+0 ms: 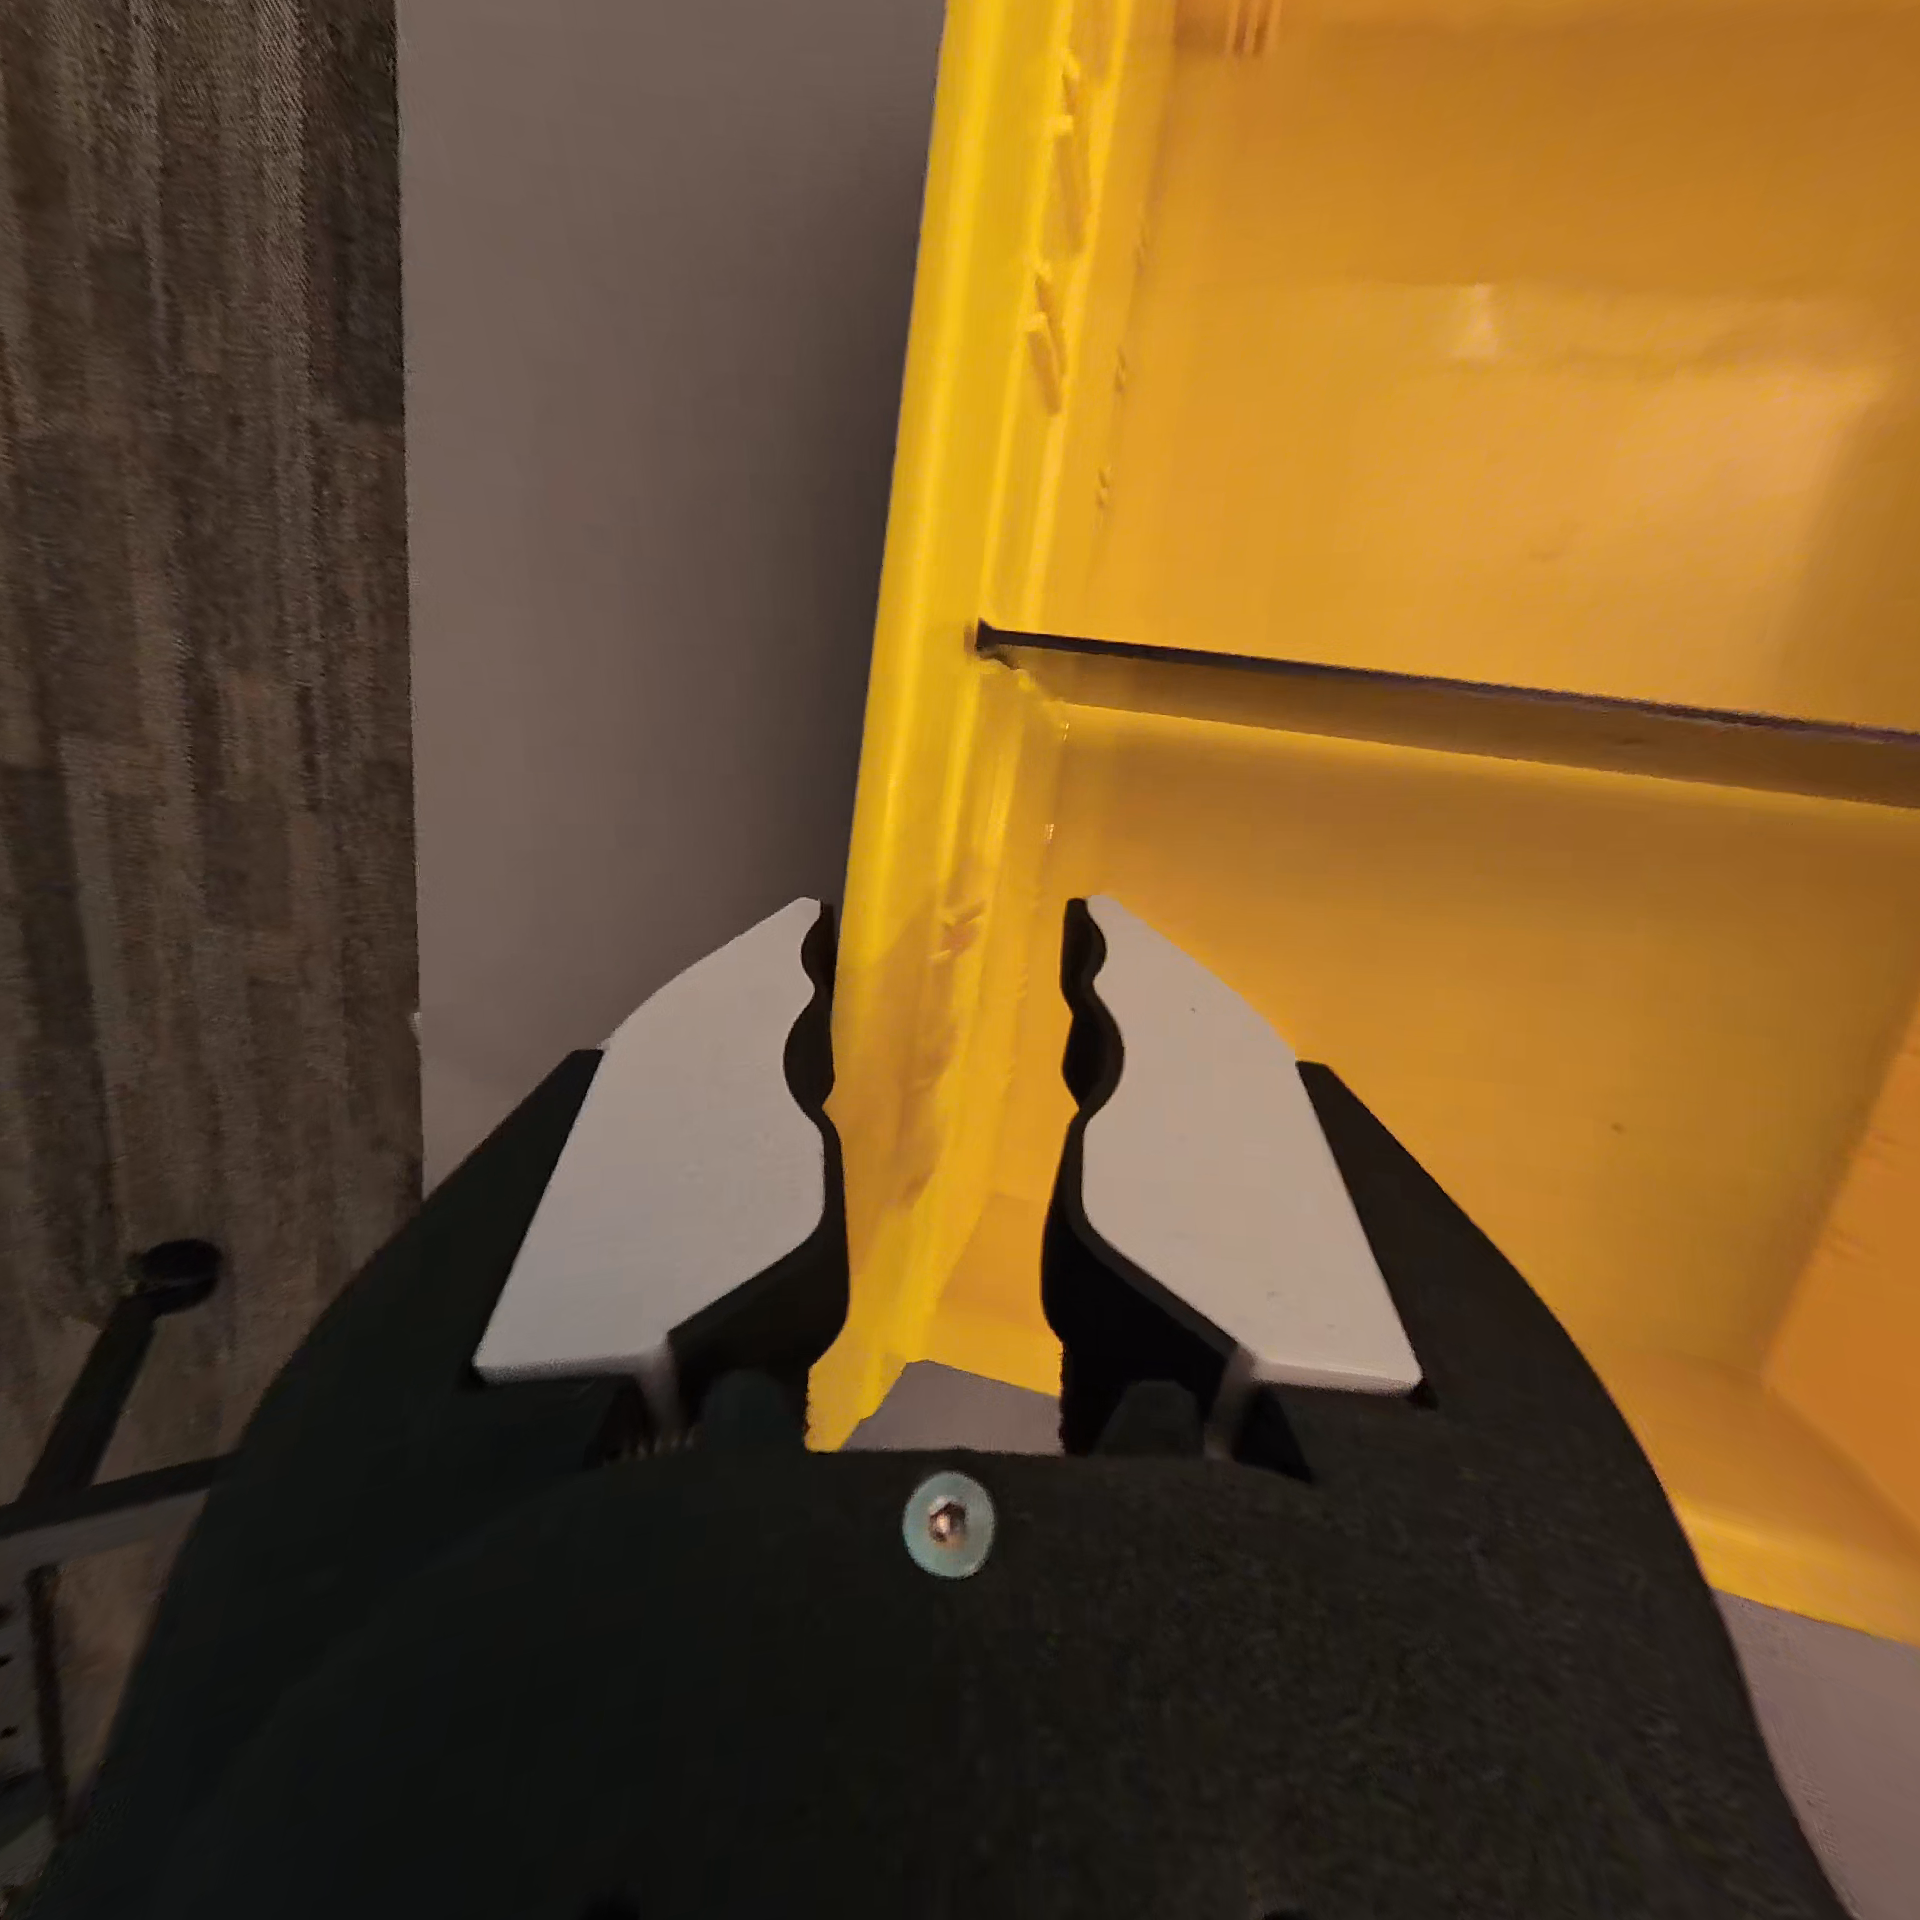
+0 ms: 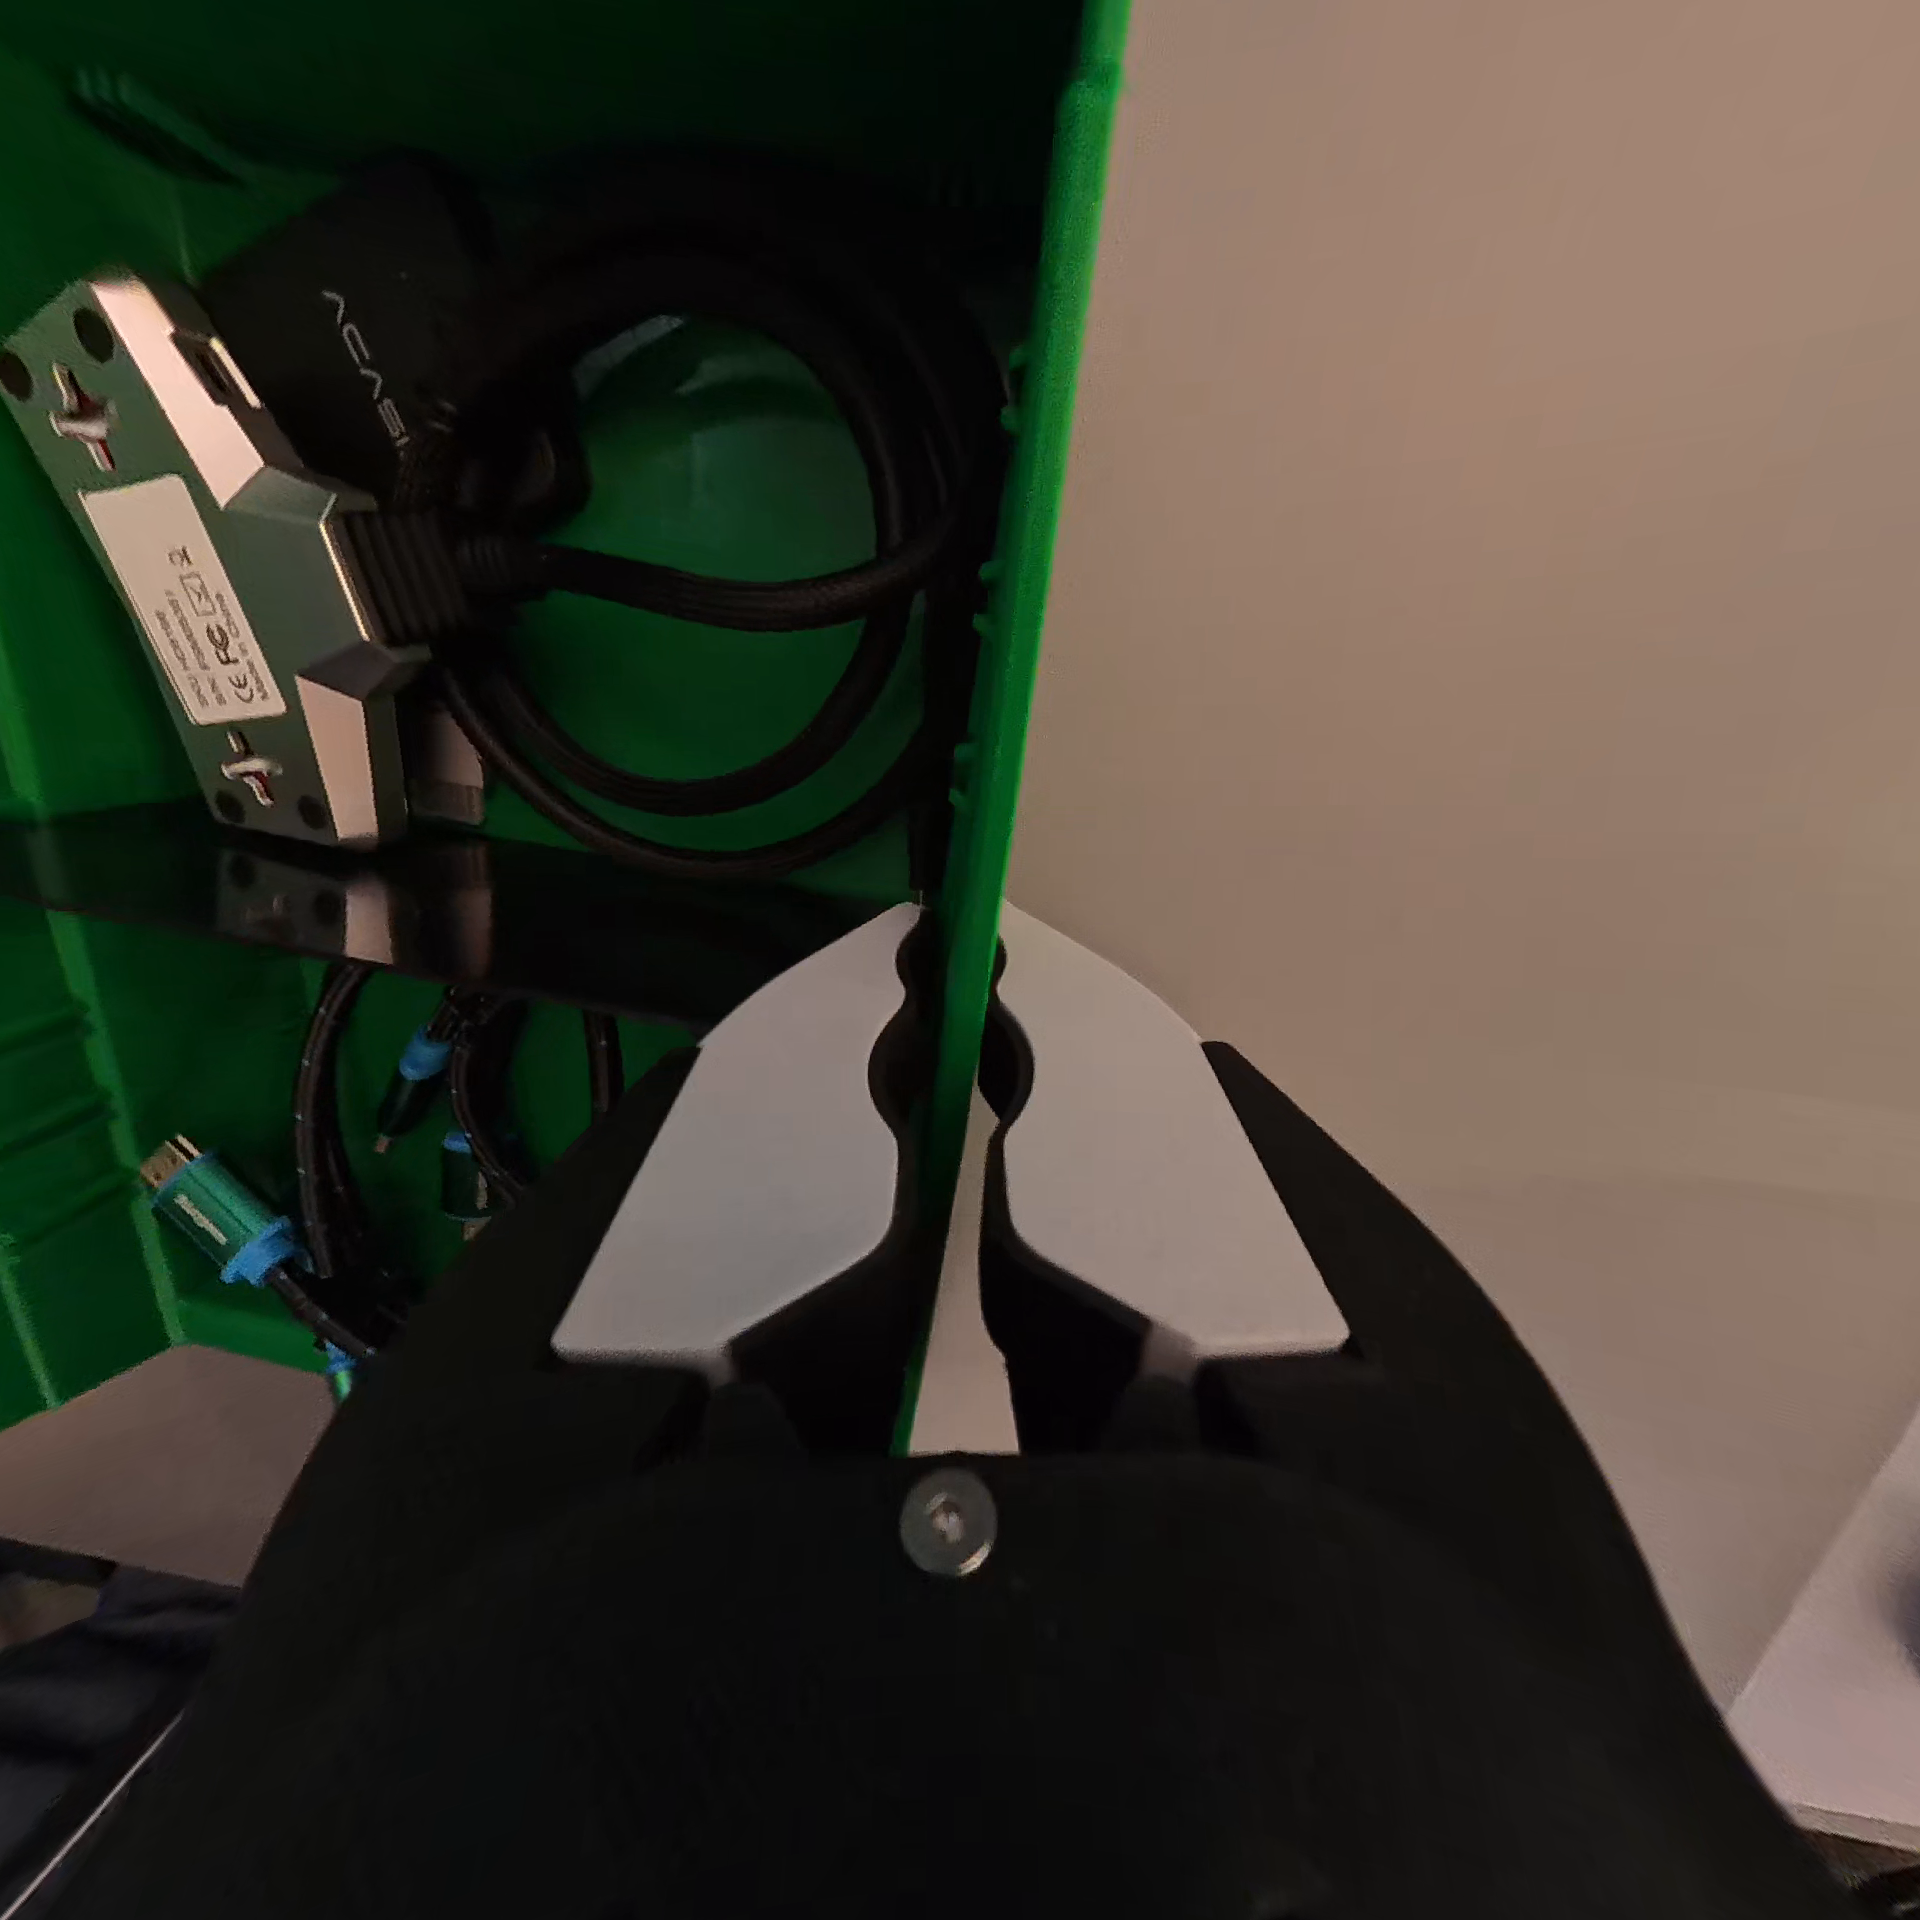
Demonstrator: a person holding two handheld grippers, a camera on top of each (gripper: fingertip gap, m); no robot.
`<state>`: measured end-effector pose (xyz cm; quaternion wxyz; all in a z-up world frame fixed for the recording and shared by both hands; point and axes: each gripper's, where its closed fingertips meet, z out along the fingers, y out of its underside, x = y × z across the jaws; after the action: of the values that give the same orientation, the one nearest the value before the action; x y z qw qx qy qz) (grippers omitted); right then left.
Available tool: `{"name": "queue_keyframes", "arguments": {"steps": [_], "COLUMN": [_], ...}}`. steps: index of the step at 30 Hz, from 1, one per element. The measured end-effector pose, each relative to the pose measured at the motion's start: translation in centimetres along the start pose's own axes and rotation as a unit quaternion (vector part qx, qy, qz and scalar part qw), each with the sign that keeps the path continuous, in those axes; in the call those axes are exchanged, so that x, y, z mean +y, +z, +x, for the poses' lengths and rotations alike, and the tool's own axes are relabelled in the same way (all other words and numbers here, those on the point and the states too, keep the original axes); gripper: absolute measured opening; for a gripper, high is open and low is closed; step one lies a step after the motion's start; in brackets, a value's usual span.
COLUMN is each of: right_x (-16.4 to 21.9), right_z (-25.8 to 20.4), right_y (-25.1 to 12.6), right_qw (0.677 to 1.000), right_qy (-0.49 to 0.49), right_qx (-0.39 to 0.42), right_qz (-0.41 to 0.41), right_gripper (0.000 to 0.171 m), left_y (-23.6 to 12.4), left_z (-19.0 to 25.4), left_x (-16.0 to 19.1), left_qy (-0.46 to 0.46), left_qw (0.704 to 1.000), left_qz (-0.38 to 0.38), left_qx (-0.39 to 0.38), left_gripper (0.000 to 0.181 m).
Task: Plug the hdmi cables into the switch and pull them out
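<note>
In the left wrist view, the left gripper [image 1: 948,914] at lower centre stands partly spread, straddling the rim of a yellow bin [image 1: 1455,935]. Its left finger [image 1: 717,1101] touches the rim's outer face, while the right finger sits just clear inside. A dark divider [image 1: 1455,686] crosses the bin at mid-right.

In the right wrist view, the switch [image 2: 208,561] lies at upper left inside a green bin [image 2: 1039,520], with black braided cables [image 2: 727,582] coiled beside it. Blue-ended hdmi cables [image 2: 218,1226] lie at lower left. The right gripper [image 2: 951,925], at centre, is pressed onto the green bin's thin wall.
</note>
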<state>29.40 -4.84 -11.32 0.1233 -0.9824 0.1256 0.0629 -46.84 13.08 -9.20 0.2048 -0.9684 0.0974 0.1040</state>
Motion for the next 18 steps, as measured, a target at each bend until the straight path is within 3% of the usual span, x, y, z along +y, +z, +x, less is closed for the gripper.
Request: {"name": "queue_keyframes", "arguments": {"steps": [11, 18], "right_x": [-1.8, -3.3], "right_z": [-5.5, -9.2], "right_y": [1.3, 2.2], "right_qw": [0.999, 0.998], "right_qy": [0.004, -0.003], "right_qx": [-0.044, -0.066], "right_qz": [-0.006, 0.009], "right_gripper": [0.008, 0.011], "left_y": [0.0, -1.4], "left_z": [-0.1, 5.5], "left_x": [-0.2, 0.0], "left_qy": [0.031, 0.115], "left_qw": [0.999, 0.993], "left_qz": [0.007, -0.016], "left_qx": [-0.032, 0.039], "left_gripper": [0.025, 0.019]}}
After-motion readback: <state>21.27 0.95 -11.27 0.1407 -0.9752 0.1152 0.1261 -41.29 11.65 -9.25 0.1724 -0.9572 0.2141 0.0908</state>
